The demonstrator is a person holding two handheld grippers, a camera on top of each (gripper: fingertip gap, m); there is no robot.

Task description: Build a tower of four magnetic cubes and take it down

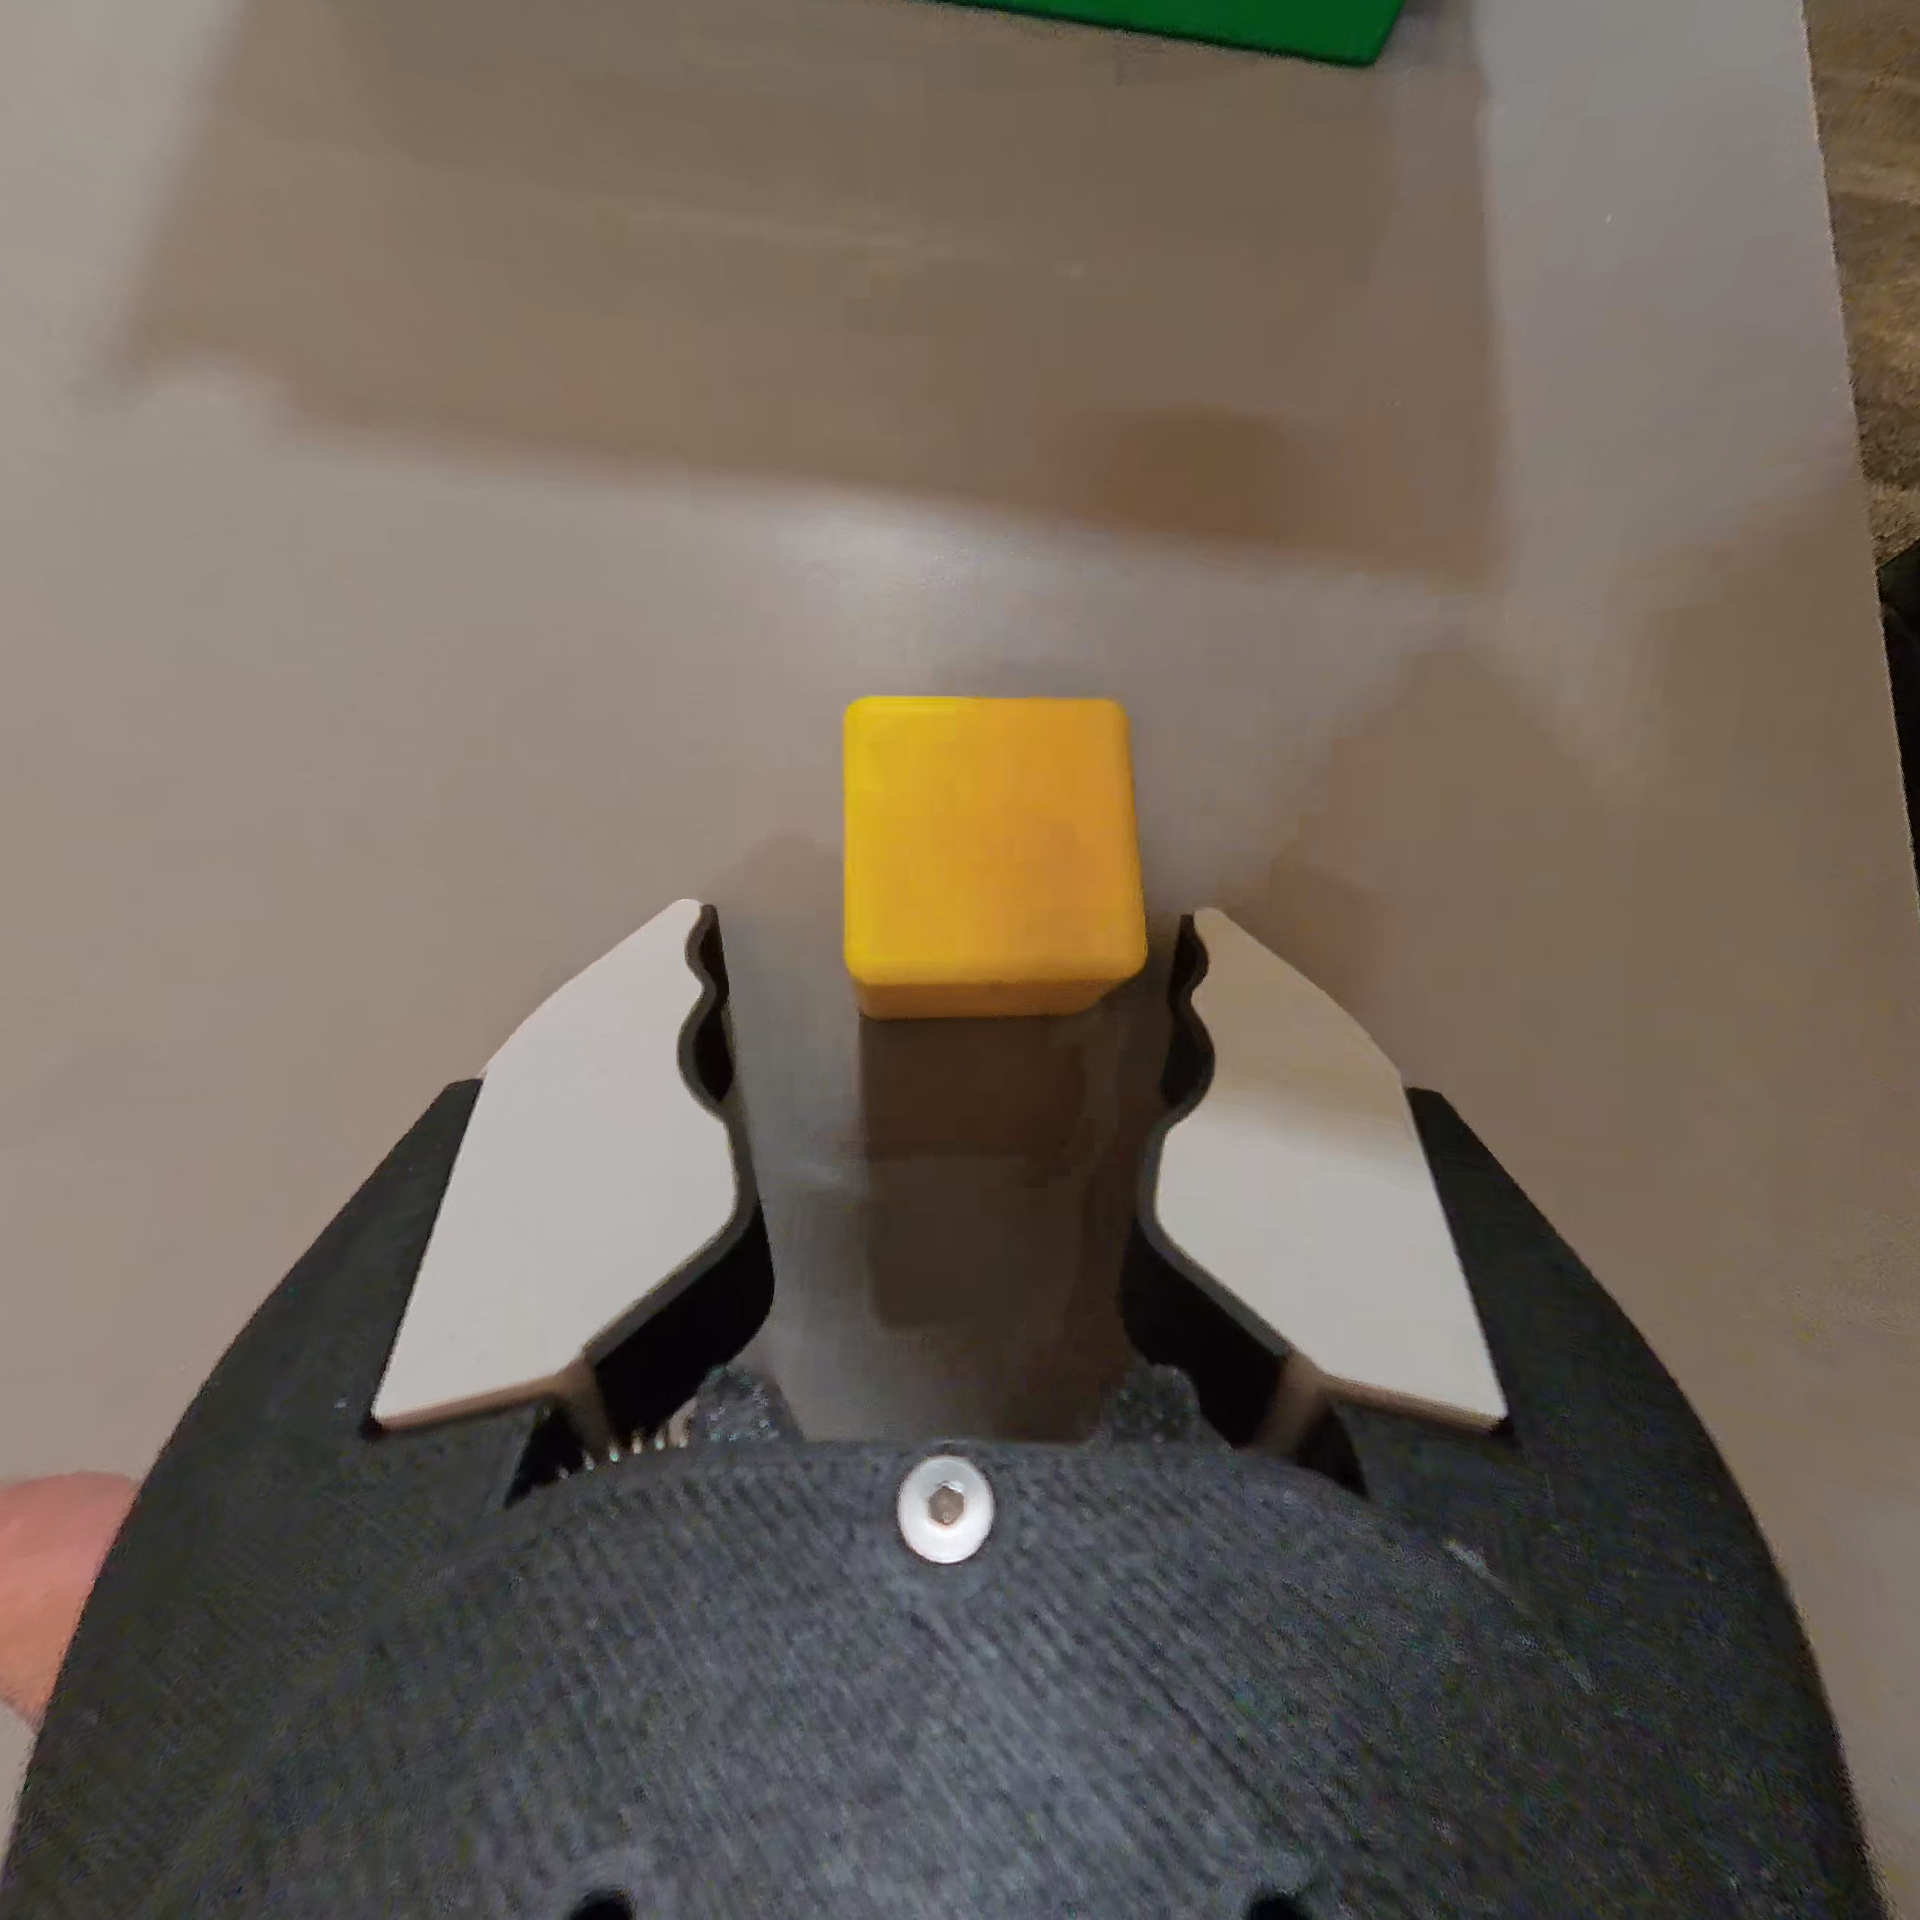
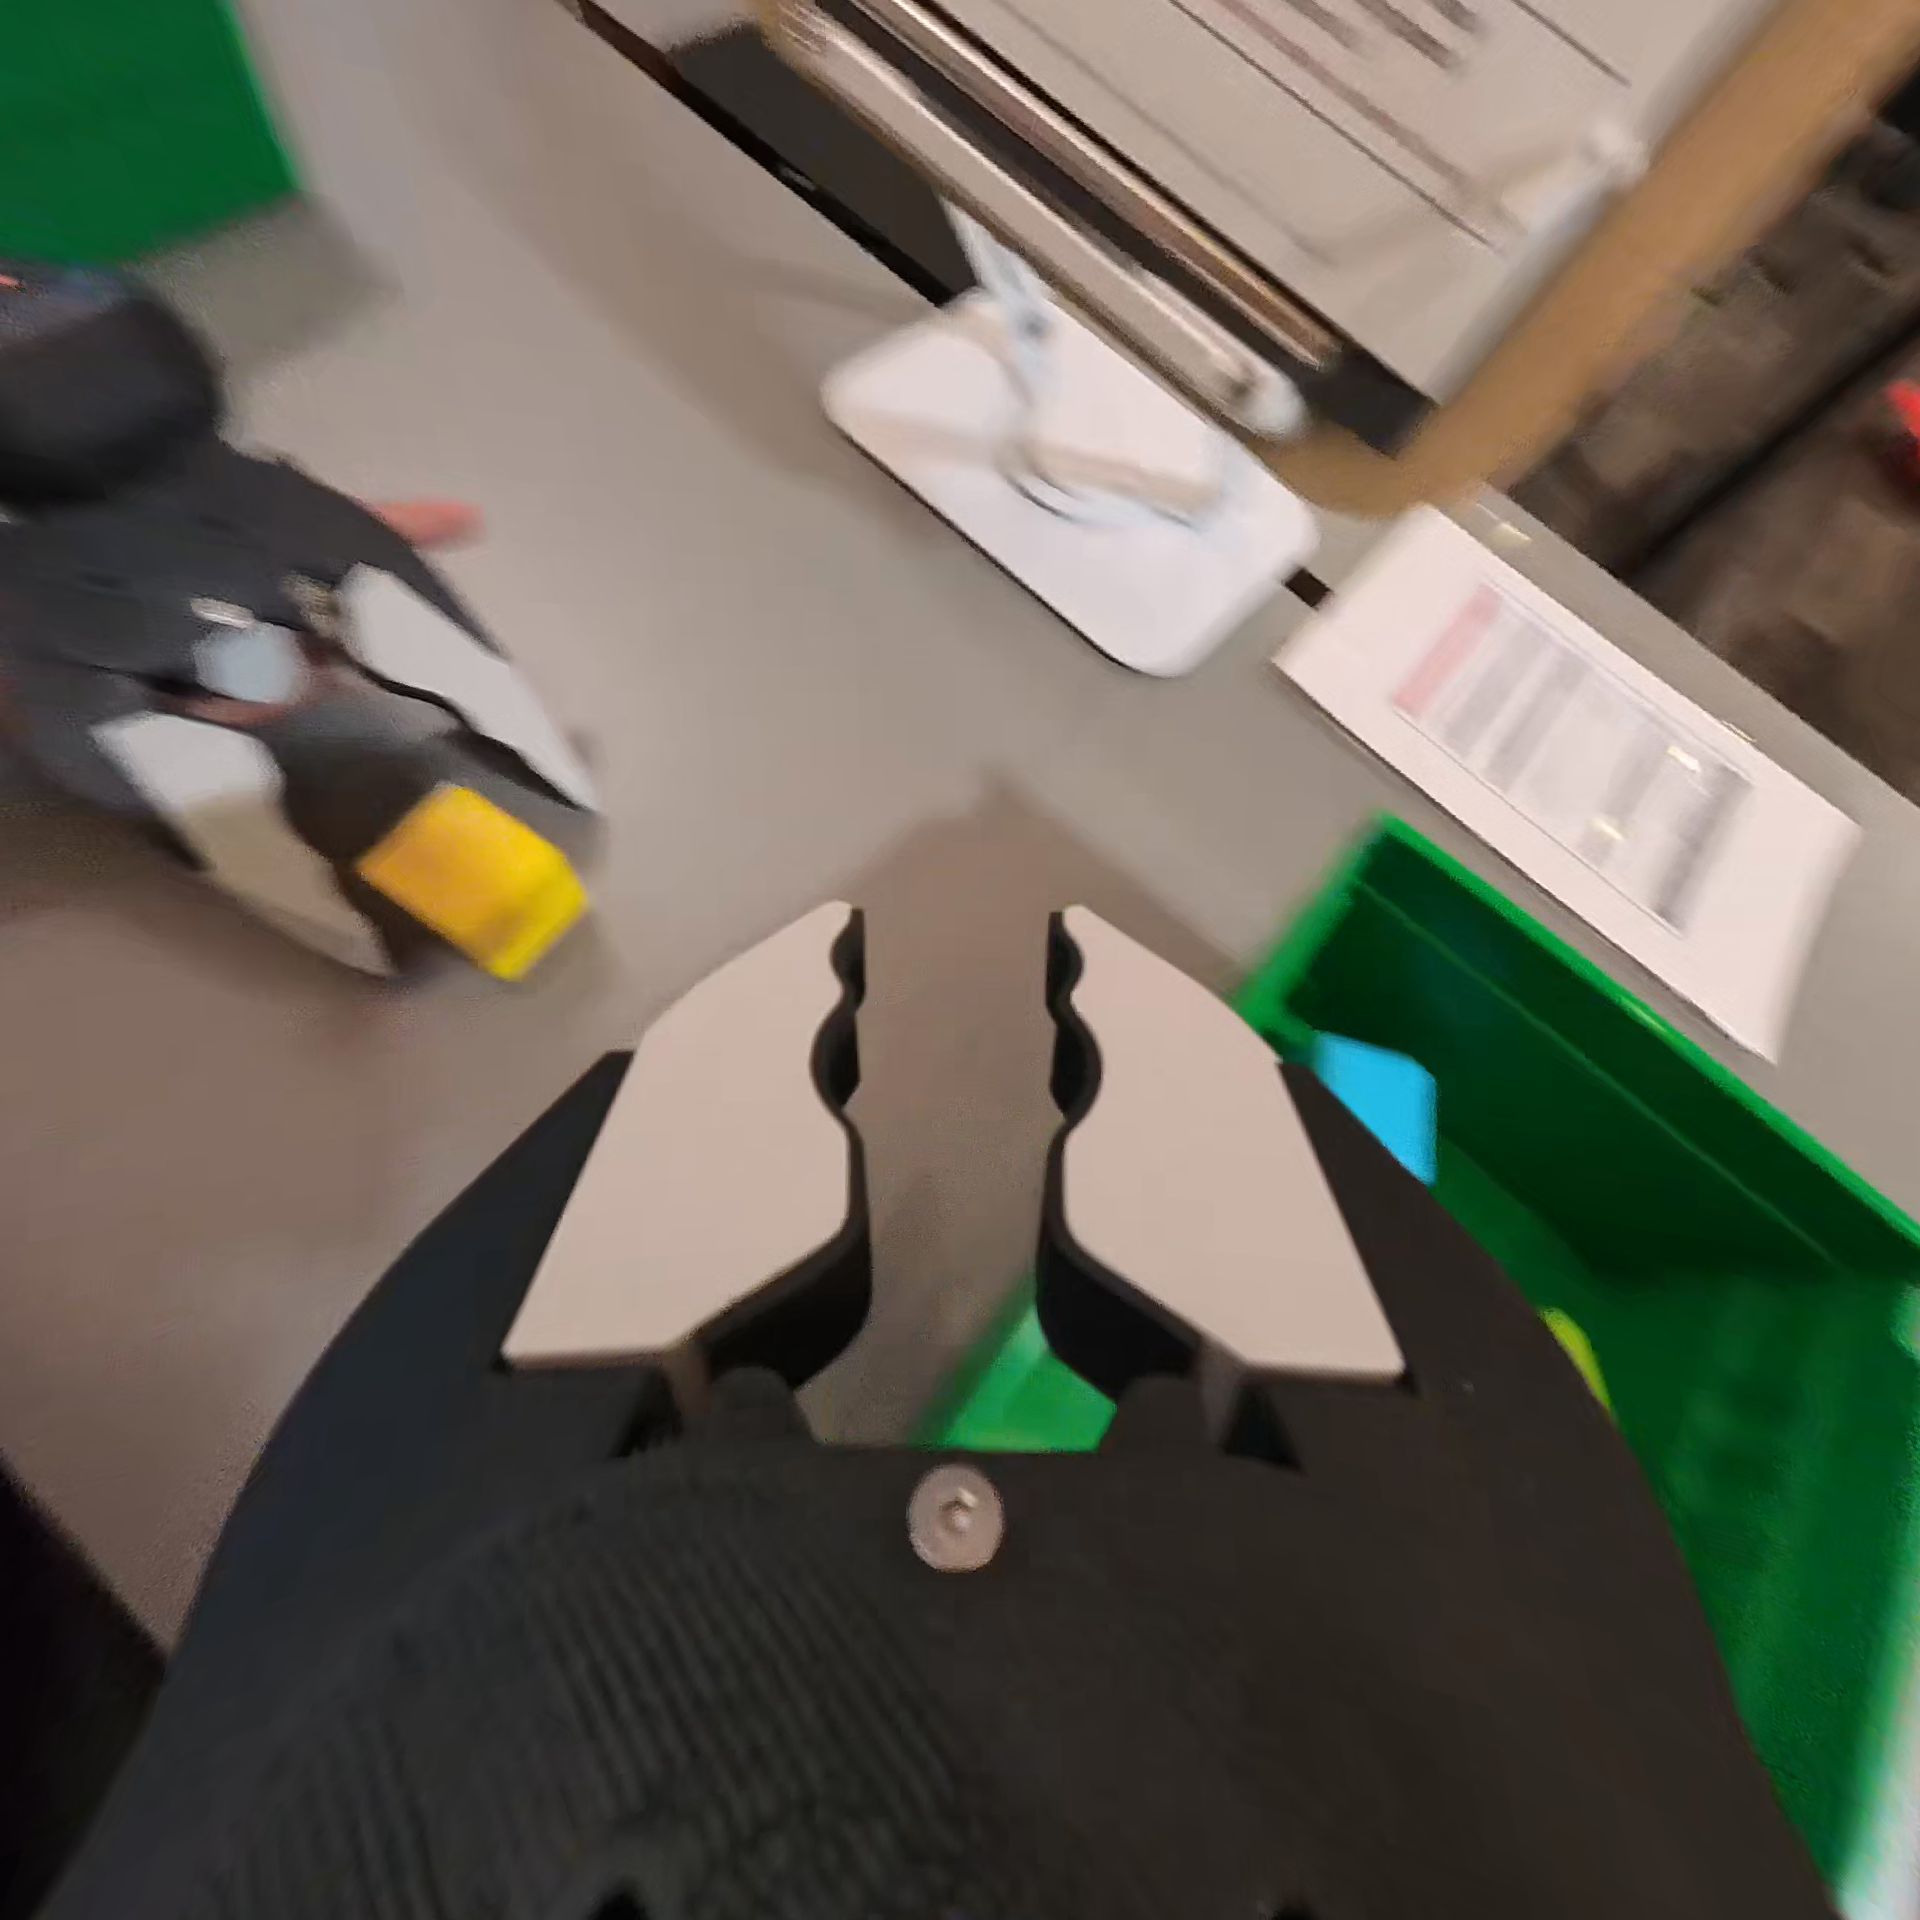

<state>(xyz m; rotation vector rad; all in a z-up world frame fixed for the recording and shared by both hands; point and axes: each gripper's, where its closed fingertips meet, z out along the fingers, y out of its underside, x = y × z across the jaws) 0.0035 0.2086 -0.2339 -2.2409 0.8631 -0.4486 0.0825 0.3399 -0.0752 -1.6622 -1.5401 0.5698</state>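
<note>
A yellow cube (image 1: 992, 852) sits on the grey table (image 1: 520, 623). My left gripper (image 1: 951, 920) is open, with its fingertips on either side of the cube's near end and a small gap on each side. The right wrist view is blurred. It shows the left gripper (image 2: 483, 883) low on the table with the yellow cube (image 2: 457, 873) between its fingers. My right gripper (image 2: 956, 920) is open and empty. It hovers over the table beside a green bin (image 2: 1621, 1049), which holds a blue block (image 2: 1371, 1101).
A white stand base (image 2: 1070, 499) and a printed sheet (image 2: 1558, 769) lie at the far side. A green object (image 2: 125, 114) is at the far left. The left wrist view shows a green bin corner (image 1: 1195, 26) ahead and the table's right edge with carpet (image 1: 1881, 260) beyond. The tips of one gripper are about 20 centimetres away from the tips of the other.
</note>
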